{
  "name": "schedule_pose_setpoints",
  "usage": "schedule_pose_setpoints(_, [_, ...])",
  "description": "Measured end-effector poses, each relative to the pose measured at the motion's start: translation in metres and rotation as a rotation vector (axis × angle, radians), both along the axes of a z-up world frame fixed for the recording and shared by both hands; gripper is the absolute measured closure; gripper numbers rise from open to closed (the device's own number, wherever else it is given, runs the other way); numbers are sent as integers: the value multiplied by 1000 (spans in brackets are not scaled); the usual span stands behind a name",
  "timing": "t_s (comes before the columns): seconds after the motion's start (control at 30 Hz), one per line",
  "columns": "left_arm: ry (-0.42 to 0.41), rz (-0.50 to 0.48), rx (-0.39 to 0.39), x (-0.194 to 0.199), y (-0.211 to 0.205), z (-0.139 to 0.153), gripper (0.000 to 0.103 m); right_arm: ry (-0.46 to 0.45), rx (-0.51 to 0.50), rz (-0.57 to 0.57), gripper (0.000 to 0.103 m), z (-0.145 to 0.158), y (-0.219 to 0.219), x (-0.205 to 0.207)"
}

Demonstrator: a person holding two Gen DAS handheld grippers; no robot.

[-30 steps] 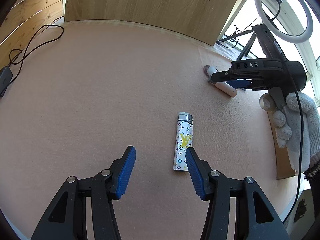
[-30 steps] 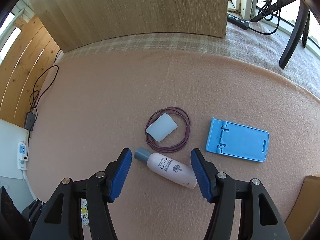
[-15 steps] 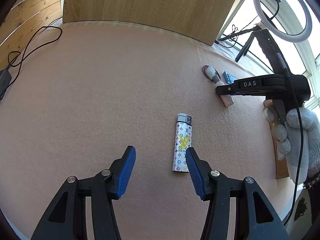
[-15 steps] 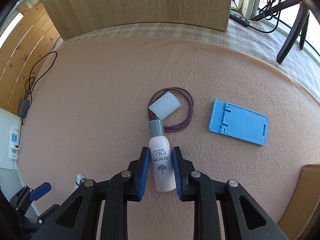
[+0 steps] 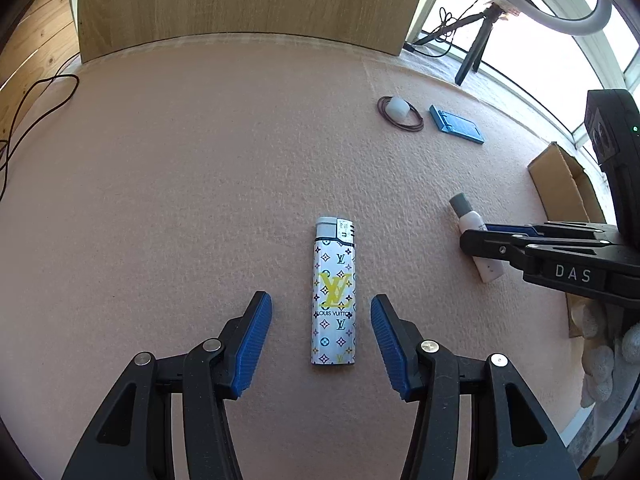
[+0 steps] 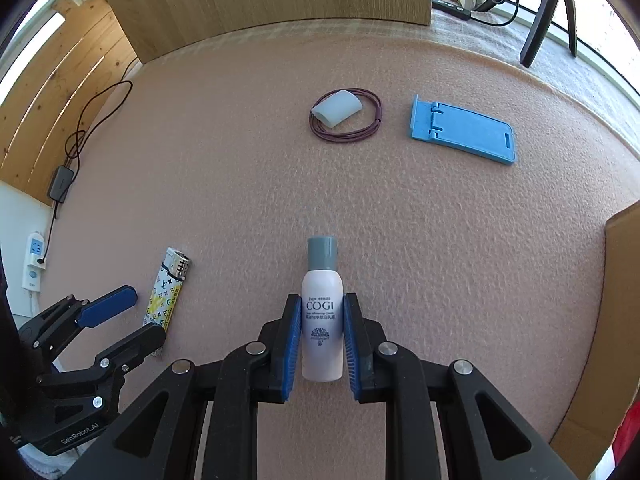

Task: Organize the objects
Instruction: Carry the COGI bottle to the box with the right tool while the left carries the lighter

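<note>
Two hand-held grippers: right (image 6: 318, 340) clamps the bottle (image 6: 322, 320), left (image 5: 321, 340) gapes astride the lighter (image 5: 334, 292).

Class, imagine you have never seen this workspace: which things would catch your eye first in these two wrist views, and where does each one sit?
First, the patterned lighter lying flat on the pink cloth, centred between the open left gripper without touching it. Next, the white lotion bottle with a grey cap, clamped in the right gripper. Farther back lie a blue phone stand and a coiled purple cord around a pale cap.
</note>
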State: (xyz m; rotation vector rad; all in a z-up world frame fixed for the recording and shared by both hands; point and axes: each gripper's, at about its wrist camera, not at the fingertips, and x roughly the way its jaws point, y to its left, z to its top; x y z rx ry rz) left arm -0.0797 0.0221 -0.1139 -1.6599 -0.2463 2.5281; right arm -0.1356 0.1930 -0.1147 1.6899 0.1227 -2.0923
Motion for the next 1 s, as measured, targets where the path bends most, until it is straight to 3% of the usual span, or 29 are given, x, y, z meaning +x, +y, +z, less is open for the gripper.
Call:
schedule_pose_setpoints(0.23, [6, -35, -79, -4, 13, -1, 48, 10, -8, -49, 84, 1, 14, 34])
schedule_pose_setpoints(0.33, [14, -56, -128, -2, 19, -2, 51, 20, -3, -71, 85, 0, 15, 44])
schedule_pose_setpoints(0.43, [19, -71, -152, -2, 24, -2, 61, 37, 13, -87, 85, 1, 20, 55])
schedule_pose_setpoints(0.57, [23, -87, -162, -1, 30, -1, 77, 51, 31, -102, 85, 0, 25, 66])
schedule_pose_setpoints(0.77, [25, -118, -154, 6, 49, -2, 78, 86, 75, -96, 85, 2, 28, 77])
schedule_pose_setpoints(1.0, [21, -160, -113, 26, 71, 0, 78, 84, 55, -132, 85, 2, 48, 90])
